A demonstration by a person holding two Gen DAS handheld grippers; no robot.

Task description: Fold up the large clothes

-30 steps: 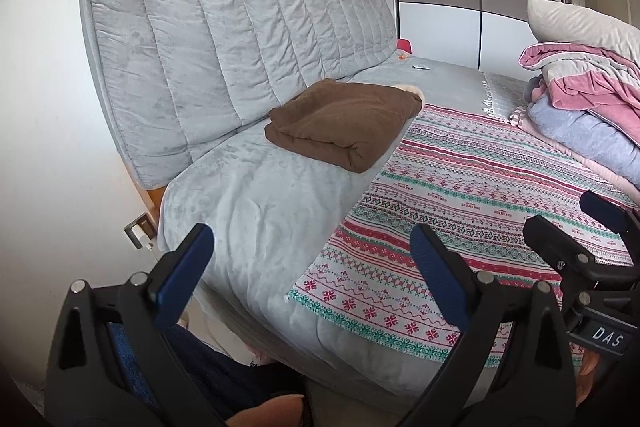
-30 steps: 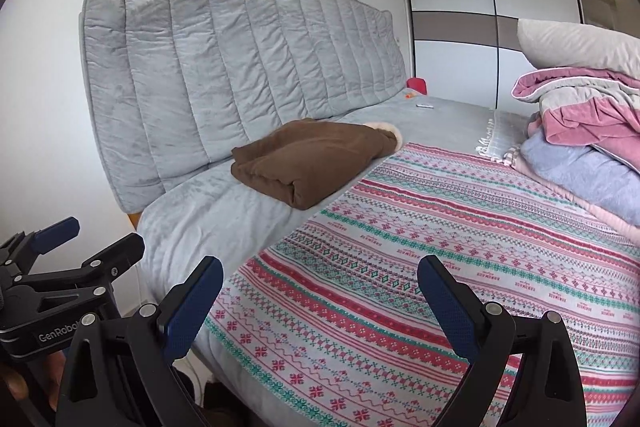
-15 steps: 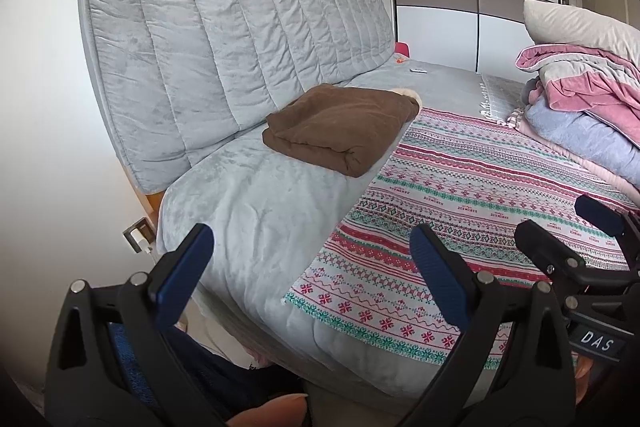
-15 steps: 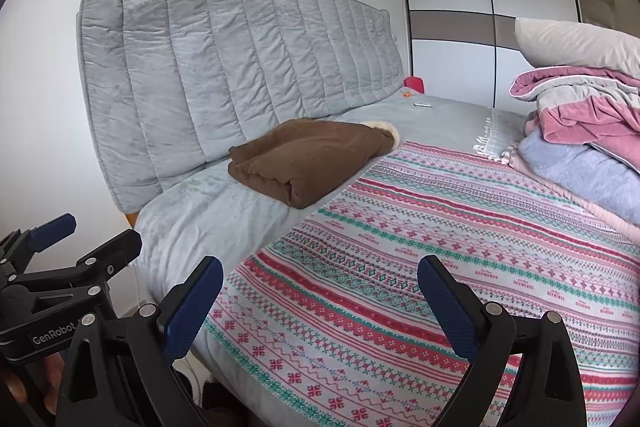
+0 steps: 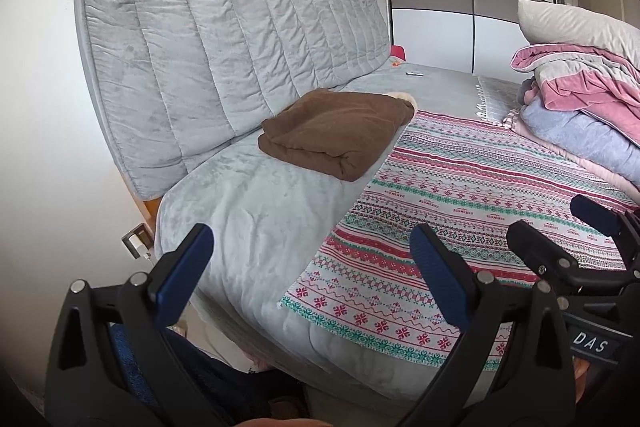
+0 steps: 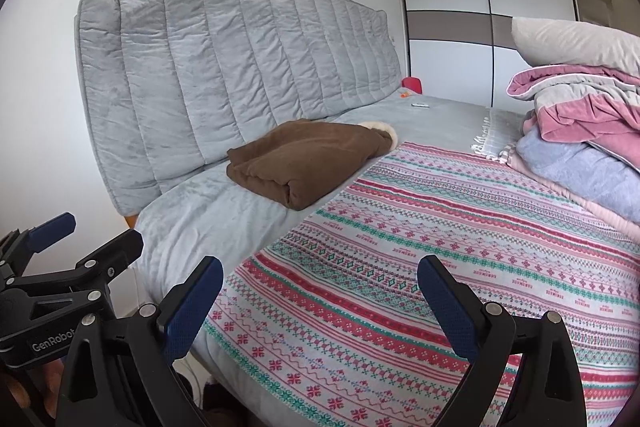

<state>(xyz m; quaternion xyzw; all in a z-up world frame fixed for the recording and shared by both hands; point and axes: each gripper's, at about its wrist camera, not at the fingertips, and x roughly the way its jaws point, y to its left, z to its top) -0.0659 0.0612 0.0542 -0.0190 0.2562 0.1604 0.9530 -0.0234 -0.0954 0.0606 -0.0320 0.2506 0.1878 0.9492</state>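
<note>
A folded brown garment (image 5: 340,133) with a cream fleece edge lies on the grey bed near the headboard; it also shows in the right wrist view (image 6: 304,157). A patterned red, green and white blanket (image 5: 460,203) lies spread flat over the bed, also in the right wrist view (image 6: 432,263). My left gripper (image 5: 312,275) is open and empty, held off the near bed edge. My right gripper (image 6: 320,303) is open and empty over the blanket's near edge. Each gripper shows in the other's view, the right one (image 5: 568,243) and the left one (image 6: 84,239).
A padded grey headboard (image 5: 224,43) stands against the left wall. A pile of pink and grey bedding (image 5: 580,107) with a pillow sits at the right. A wardrobe (image 5: 464,7) stands at the back. A small red object (image 6: 412,83) and a small white item (image 6: 420,104) lie far back.
Both grippers have drifted slightly, so the bed sits a little differently in view. Jaws stay open; nothing on the bed has moved.
</note>
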